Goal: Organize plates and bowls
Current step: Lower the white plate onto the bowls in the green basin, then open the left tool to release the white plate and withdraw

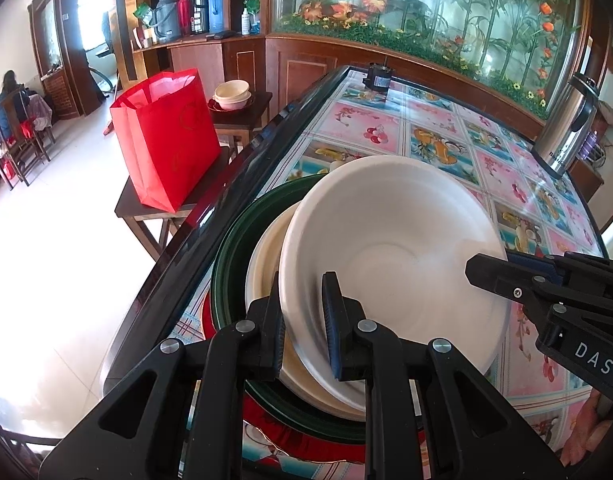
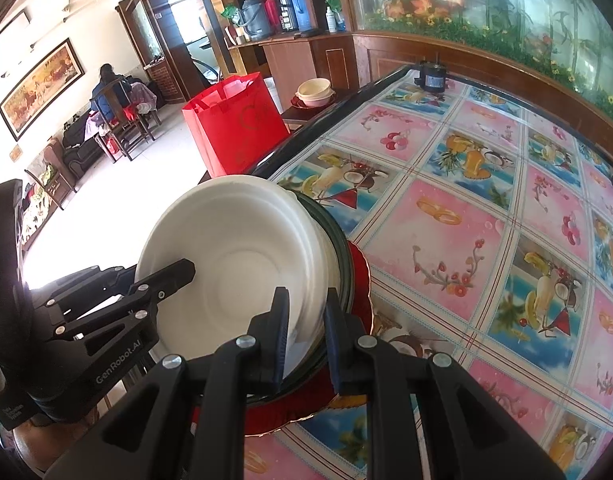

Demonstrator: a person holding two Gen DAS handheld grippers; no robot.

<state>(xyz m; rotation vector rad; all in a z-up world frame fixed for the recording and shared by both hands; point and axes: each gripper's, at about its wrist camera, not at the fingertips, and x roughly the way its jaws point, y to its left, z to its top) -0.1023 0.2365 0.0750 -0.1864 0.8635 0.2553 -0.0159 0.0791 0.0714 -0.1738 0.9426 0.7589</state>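
both claws clamped on one white bowl's rim

left gripper (image 1: 304, 320) and right gripper (image 2: 306, 332) pinch opposite rims of the tilted white bowl (image 1: 390, 256), which hides most of the cream bowl (image 1: 266, 252), green dish (image 1: 230, 248) and red plate (image 2: 356, 280) stacked beneath near the table (image 2: 466, 220) edge.

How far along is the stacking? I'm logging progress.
Done: a cream bowl sits in the green bowl on the red plate. In hand: both hand-held grippers, left and right, pinch the white bowl's rim, tilted over the stack. Left: seating it.
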